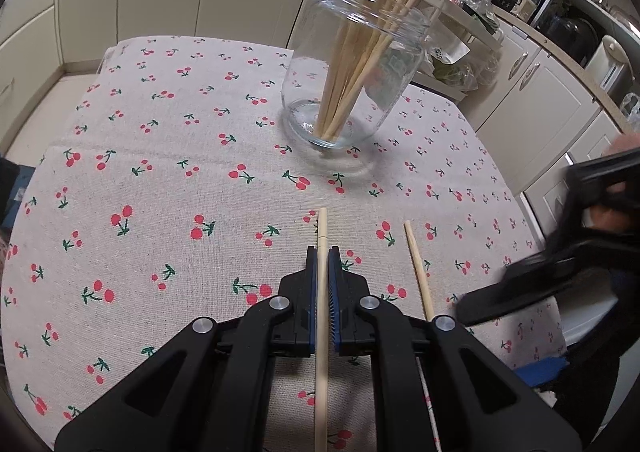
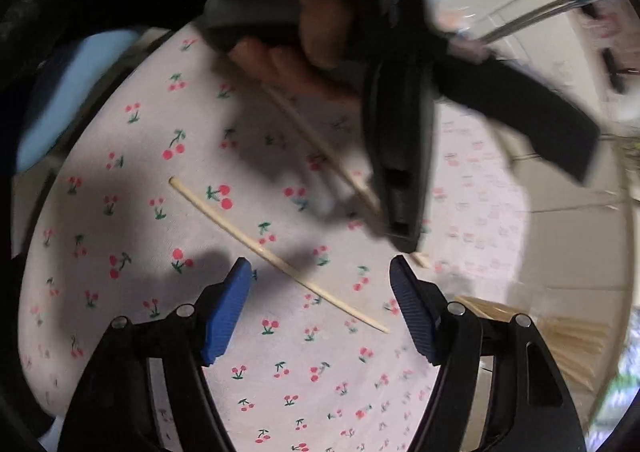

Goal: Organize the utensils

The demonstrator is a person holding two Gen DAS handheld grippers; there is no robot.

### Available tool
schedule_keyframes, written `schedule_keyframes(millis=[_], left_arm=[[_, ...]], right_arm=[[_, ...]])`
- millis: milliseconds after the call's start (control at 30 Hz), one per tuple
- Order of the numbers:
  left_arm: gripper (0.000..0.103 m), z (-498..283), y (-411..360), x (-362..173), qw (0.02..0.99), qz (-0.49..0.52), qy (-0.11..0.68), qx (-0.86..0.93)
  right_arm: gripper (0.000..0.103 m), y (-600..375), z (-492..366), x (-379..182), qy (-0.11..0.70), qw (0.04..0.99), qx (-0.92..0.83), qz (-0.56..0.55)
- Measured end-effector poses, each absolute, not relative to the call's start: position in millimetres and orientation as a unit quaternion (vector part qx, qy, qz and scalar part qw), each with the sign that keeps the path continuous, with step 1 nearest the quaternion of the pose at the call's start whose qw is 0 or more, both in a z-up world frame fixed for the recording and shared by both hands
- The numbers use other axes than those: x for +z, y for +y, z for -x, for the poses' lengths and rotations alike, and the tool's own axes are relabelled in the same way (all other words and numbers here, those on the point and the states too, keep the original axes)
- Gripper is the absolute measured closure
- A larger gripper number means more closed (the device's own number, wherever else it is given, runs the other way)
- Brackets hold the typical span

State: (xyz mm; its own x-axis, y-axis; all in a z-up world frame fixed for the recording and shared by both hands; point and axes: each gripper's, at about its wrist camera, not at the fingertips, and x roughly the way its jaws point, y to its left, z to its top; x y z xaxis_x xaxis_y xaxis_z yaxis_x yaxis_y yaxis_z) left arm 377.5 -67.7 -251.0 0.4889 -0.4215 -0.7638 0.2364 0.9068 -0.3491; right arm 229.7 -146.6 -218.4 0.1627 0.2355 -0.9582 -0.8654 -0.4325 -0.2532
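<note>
Left gripper (image 1: 323, 252) is clenched on a chopstick (image 1: 322, 223), whose shaft runs straight along the line of the fingers and pokes out a little past the tips. Largest in the scene is the bench (image 1: 160, 179), draped in a cherry-print cloth. On it, ahead of the left gripper and a shade to the right, stands a glass jar (image 1: 352, 91) already bristling with chopsticks that lean toward its far rim. The held stick's long axis points roughly toward the jar, so the coming move looks like a lift and forward carry, tipping the stick upright over the mouth.

Right gripper (image 2: 320, 272) is released, nothing between its blue pads (image 2: 228, 312), hovering just over a loose chopstick (image 2: 280, 256) that lies flat on the cloth. That stick runs diagonally across the gap between the fingers, so closing on it seems to need little turning. It lies just beside the left gripper, but the right one is plainly placed to take it.
</note>
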Motion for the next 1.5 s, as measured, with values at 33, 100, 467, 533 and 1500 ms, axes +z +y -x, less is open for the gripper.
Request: schedule_keyframes(millis=[33,100,467,533,1500], left_arm=[[0.097,-377.7,-66.3,-251.3,0.856,0.102,0.468,-0.193],[0.097,-378.8,-63.9,-252.1,0.854,0.111,0.47,-0.195],[0.097,-379.8,-57.5,-254.1,0.85,0.13,0.472,-0.196],[0.097,-380.6,-53.9,-255.0,0.847,0.138,0.473,-0.198],[0.092,-382.4,-43.8,-256.5,0.841,0.177,0.473,-0.193]], right_arm=[[0.035,-145.4,-233.3,-225.2,0.275,0.445,0.596,0.61],[0.035,-144.6,-234.7,-223.0,0.309,0.439,0.6,0.594],[0.034,-170.6,-280.6,-230.7,0.592,0.595,0.413,0.353],[0.029,-163.7,-251.6,-214.8,0.487,0.615,0.452,0.424],[0.006,-241.1,-287.1,-238.1,0.734,0.656,0.174,0.04]])
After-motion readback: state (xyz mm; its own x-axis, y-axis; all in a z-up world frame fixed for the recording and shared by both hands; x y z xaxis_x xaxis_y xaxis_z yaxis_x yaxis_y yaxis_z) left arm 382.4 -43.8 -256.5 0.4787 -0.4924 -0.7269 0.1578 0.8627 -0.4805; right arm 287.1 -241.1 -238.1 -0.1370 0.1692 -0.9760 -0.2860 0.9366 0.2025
